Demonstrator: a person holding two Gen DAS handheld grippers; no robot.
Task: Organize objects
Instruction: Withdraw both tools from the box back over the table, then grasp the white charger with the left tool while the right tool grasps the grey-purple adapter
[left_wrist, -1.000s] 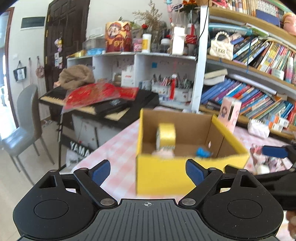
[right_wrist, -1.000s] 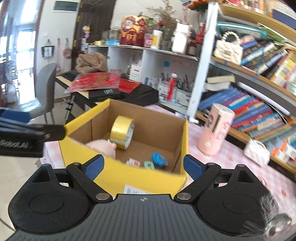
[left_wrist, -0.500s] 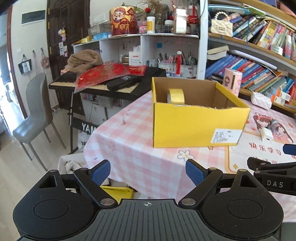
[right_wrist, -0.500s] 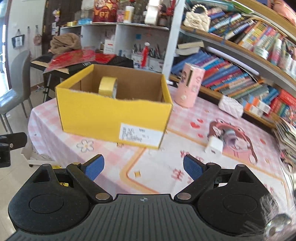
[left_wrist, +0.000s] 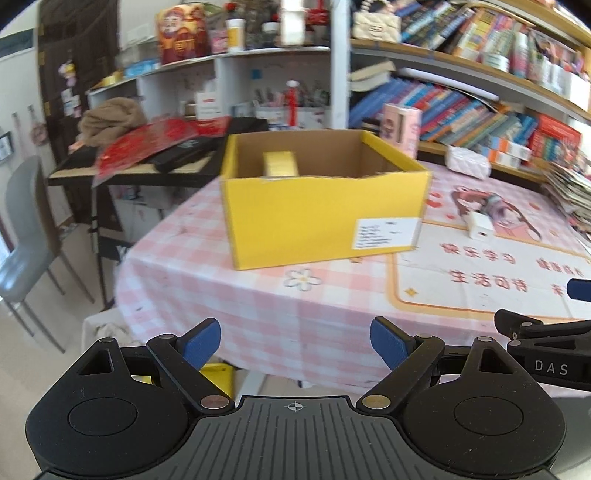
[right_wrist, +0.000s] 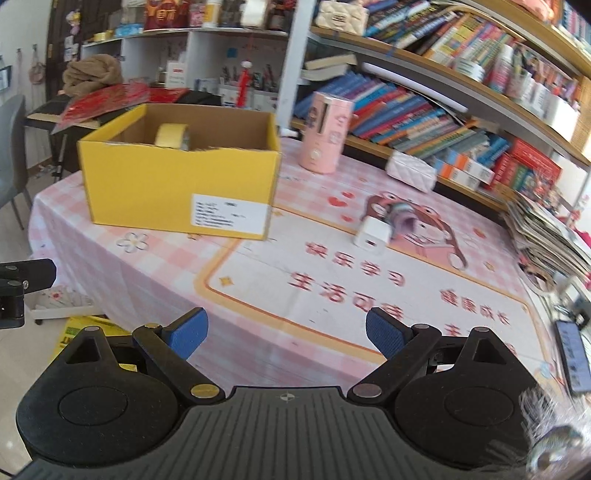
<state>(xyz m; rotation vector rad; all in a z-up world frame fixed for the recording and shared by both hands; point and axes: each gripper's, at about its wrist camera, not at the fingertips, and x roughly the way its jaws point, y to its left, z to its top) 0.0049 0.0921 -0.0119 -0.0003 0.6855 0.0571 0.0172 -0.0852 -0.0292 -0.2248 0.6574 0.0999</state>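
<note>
Near the front edge of the worktop (right_wrist: 173, 273), the right hand-held gripper (right_wrist: 285, 330) hangs with its jaws apart and nothing between them; the left hand-held gripper (left_wrist: 295, 343) is likewise spread and empty, off the worktop's left corner. A second ago both were right up against the yellow box (right_wrist: 177, 192), looking down into it; since then they have drawn back and the box sits well away from them. That retreat suggests a drop-off is finished and the next pick is due. Inside the box, a roll of yellow tape (right_wrist: 170, 136) leans upright; whatever else lies on its floor is hidden by the front wall. Beyond the right hand-held gripper, a small white charger (right_wrist: 372, 237) rests on the printed mat (right_wrist: 369, 291), apart from the box, with a crumpled wad (right_wrist: 400, 218) just behind it. A pink speaker (right_wrist: 325, 137) stands further back. The charger looks the likeliest thing left to gather.
</note>
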